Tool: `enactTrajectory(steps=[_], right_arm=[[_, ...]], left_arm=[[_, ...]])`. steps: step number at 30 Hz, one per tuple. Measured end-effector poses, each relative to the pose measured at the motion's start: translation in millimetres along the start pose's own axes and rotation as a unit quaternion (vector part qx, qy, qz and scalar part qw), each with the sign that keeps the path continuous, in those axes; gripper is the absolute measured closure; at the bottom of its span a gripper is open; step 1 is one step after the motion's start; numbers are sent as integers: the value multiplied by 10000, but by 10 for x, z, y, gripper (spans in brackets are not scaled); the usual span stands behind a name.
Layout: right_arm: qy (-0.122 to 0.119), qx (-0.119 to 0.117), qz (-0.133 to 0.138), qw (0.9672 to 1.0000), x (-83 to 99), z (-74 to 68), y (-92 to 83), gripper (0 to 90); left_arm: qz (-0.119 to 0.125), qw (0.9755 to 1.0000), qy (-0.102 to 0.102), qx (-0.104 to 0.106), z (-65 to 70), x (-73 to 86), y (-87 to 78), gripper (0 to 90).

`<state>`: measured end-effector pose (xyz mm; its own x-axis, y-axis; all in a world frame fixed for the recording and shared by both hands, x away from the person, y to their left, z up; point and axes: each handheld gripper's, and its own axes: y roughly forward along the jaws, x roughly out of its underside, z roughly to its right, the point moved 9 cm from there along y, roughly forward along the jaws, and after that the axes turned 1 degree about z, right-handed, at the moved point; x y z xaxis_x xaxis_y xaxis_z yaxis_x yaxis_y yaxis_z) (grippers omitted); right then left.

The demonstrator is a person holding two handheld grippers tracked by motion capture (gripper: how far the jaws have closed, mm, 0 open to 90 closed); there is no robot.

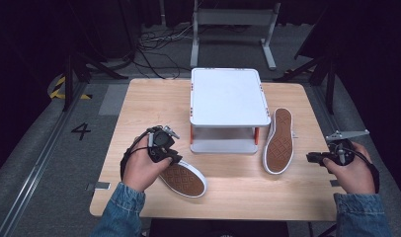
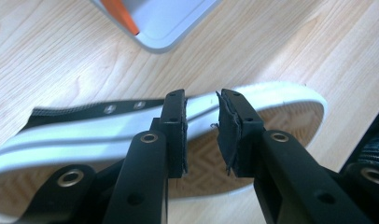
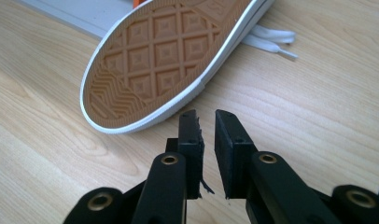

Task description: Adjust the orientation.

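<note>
On the left of the table (image 1: 139, 98), the left gripper (image 2: 202, 135) hovers over the near shoe (image 1: 184, 178), which lies sole-up; its jaws stand a little apart with the white sole edge between them, not yet clamped. The step looks like grasping this shoe, so next the jaws must close on the rim. A white stand (image 1: 228, 94) sits mid-table. Farther right, the second shoe (image 3: 155, 56) lies sole-up beside it, and the right gripper (image 3: 207, 154), nearly closed and empty, waits near. A "4" (image 1: 81, 131) marks the floor.

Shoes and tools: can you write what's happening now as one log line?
left tool: open over left shoe, sole-up | right tool: empty, near right shoe | white stand: between shoes
</note>
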<state>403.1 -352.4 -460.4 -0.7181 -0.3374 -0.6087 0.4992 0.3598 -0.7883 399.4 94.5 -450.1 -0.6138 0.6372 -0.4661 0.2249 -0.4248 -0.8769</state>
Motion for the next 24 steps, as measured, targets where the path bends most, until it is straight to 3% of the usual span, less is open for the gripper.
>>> enactTrajectory(steps=[5, 12, 15, 18, 21, 24], right_arm=[[13, 16, 14, 10000, 19, 11, -18, 807], [-63, -8, 48, 10000, -52, -16, 5, 801], [-104, -51, 41, 9999, -92, -37, 20, 799], [-143, -54, 71, 9999, -140, -45, 35, 799], [-186, -54, 86, 9998, -178, -47, 42, 799], [-193, -52, 85, 9998, -199, -51, 44, 799]], left_arm=[[-283, 9995, -135, 100, -6, 73, 66, 717], [-113, 9994, -285, 146, -20, 148, 15, 714], [-110, 9988, -439, 165, -24, 217, -46, 715], [-212, 9967, -723, 308, -21, 333, -131, 723], [-307, 9942, -903, 495, 16, 493, -206, 795], [-430, 9931, -956, 525, 17, 602, -268, 808]])
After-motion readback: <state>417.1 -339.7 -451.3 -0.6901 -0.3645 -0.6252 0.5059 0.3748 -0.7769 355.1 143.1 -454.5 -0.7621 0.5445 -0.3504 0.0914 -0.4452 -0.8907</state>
